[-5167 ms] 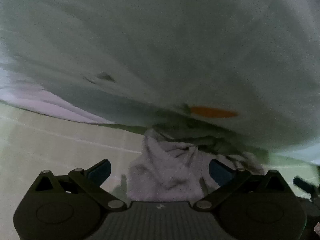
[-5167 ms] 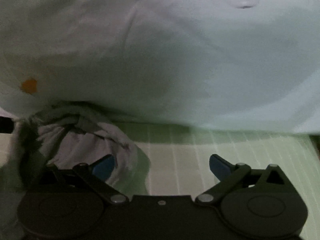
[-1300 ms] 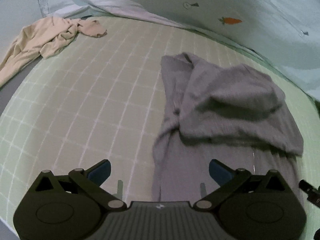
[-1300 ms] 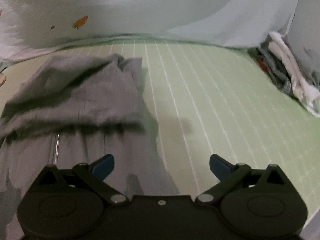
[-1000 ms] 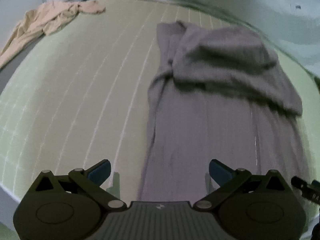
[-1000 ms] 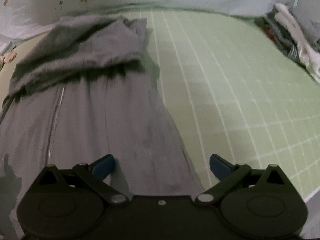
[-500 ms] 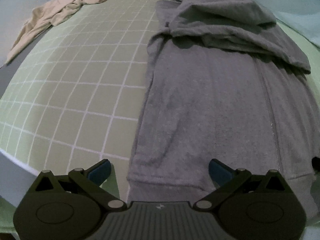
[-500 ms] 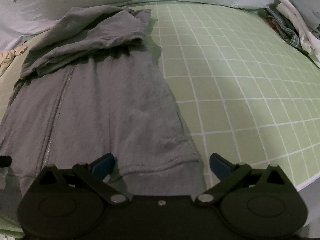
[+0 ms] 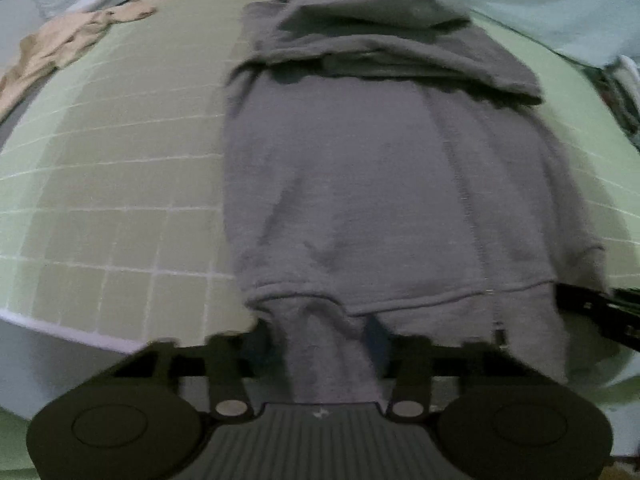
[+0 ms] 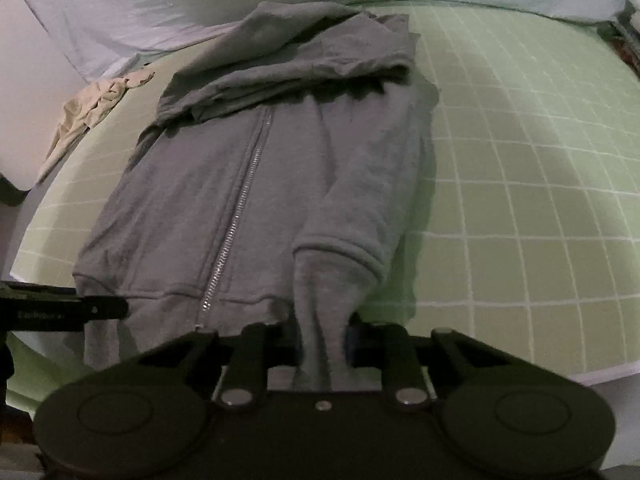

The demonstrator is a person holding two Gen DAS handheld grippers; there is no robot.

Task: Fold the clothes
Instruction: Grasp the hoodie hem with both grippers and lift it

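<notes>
A grey zip hoodie [image 9: 360,168] lies front up on the green checked sheet [image 9: 120,152], its top part folded down over the chest. My left gripper [image 9: 324,344] is shut on the hoodie's bottom hem at its left corner. In the right wrist view the hoodie [image 10: 248,168] shows its zipper, and my right gripper [image 10: 322,340] is shut on the hem at the right corner. Both corners are bunched between the jaws at the near edge of the bed. The left gripper's body [image 10: 60,308] shows at the left edge of the right wrist view.
A beige garment [image 9: 68,48] lies crumpled at the far left of the bed, also in the right wrist view [image 10: 96,108]. A pale blue quilt [image 10: 180,12] with carrot prints lies along the far side. Folded clothes [image 9: 624,92] sit at the far right.
Both grippers pulled back from the far end of the hoodie to its bottom hem and closed on the two hem corners. Half a second ago both were open above the hem.
</notes>
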